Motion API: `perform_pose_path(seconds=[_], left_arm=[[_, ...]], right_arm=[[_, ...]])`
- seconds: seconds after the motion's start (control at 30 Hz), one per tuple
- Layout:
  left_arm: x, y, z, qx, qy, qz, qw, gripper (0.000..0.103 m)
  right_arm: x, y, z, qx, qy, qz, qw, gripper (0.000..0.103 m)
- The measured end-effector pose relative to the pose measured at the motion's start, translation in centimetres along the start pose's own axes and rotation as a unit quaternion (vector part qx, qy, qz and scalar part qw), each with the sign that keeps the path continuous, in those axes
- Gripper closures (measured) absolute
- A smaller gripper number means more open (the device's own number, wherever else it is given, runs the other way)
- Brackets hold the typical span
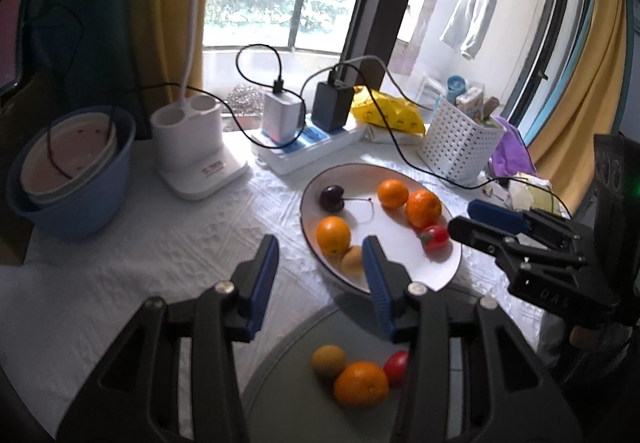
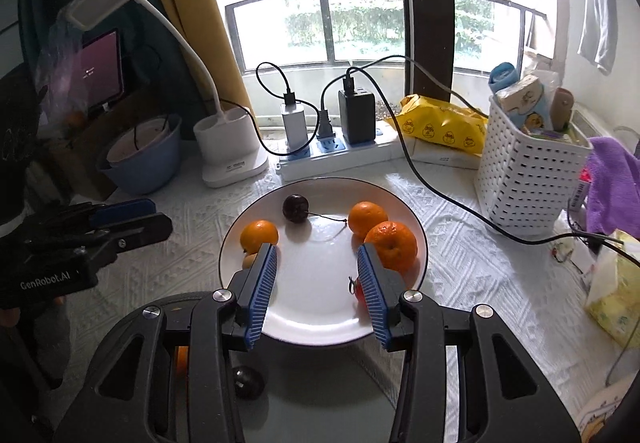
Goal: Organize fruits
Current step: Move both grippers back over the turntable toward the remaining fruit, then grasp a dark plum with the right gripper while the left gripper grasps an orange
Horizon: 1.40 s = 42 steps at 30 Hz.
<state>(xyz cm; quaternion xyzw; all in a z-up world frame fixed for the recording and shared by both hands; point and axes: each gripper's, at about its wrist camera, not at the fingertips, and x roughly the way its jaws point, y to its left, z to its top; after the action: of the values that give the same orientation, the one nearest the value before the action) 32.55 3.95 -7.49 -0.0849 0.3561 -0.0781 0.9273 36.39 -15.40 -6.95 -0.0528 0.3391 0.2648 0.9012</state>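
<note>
A white plate [image 2: 320, 315] with a dark rim sits on the white cloth. On it lie three oranges [image 2: 391, 245], a dark cherry [image 2: 295, 207] with a stem, a small red tomato [image 1: 435, 237] and a small brown fruit [image 1: 352, 259]. My left gripper [image 1: 322, 277] is open and empty, hovering at the plate's left edge [image 1: 312, 243]. My right gripper [image 2: 317, 283] is open and empty, above the plate's near side; it also shows in the left wrist view [image 1: 492, 219]. The tomato [image 2: 359, 291] is partly hidden behind the right finger.
A power strip [image 2: 340, 157] with chargers and trailing cables lies behind the plate. A white lamp base [image 2: 230, 147] and a blue bowl [image 2: 142, 159] stand at left. A white basket [image 2: 528, 171], yellow bag [image 2: 440, 129], purple cloth [image 2: 612, 183] stand at right.
</note>
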Motion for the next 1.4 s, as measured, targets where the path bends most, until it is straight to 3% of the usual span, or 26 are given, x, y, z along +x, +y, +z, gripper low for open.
perform_pose_path(seconds=[0.5,0.9,1.4], left_arm=[[-3.1,0.0,-4.7,-0.009,-0.001,-0.007,0.9999,0.058],[-2.9,-0.5,-8.2,-0.023,0.025,-0.015,0.9993,0.058],[-1.8,-1.8,-9.4,-0.020,0.046,-0.031,0.9983,0.058]], right_arm=[[-1.7,1.4,-4.2,0.002,0.023,0.003,1.000,0.058],[-1.8,2.8,-7.4,0.006,0.054,0.028,0.998,0.058],[-0.5,3.7,-9.2,-0.002,0.083,0.040,0.996,0.058]])
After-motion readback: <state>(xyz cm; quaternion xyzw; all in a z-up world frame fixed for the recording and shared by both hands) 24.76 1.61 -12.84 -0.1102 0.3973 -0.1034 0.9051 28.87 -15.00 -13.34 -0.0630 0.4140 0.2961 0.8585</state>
